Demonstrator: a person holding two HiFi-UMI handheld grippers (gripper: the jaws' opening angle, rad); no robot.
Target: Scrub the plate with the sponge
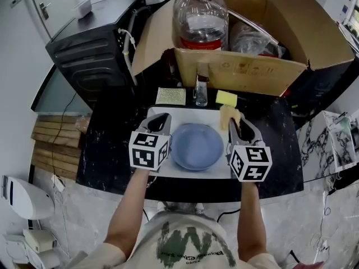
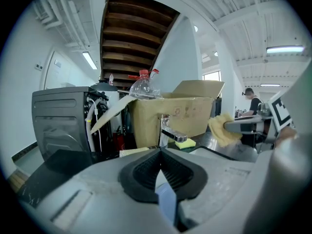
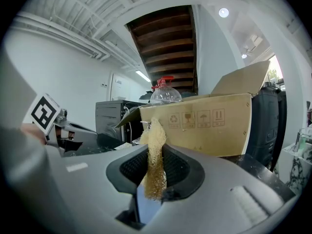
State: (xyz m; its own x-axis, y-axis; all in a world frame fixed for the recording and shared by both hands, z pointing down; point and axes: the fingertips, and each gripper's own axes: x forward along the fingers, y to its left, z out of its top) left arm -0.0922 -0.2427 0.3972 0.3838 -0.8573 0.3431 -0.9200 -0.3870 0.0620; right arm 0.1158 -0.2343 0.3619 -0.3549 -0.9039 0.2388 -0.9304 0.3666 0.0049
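Note:
A round blue plate (image 1: 196, 146) lies on a white tray (image 1: 185, 115) on the dark counter. My right gripper (image 1: 235, 122) hovers over the tray's far right corner, just off the plate's rim, and is shut on a tan fibrous sponge (image 1: 229, 114). In the right gripper view the sponge (image 3: 154, 145) stands up between the closed jaws of that gripper (image 3: 155, 150). My left gripper (image 1: 161, 120) is by the plate's far left rim; its jaws (image 2: 160, 152) meet at the tips with nothing between them. The left gripper view also shows the sponge (image 2: 220, 128) at right.
A yellow sponge (image 1: 226, 98), a small chrome faucet (image 1: 201, 88) and a pale green cloth (image 1: 170, 96) sit behind the tray. An open cardboard box (image 1: 241, 69) holding a big water bottle (image 1: 200, 18) stands at the back. A black machine (image 1: 92, 49) is at the back left.

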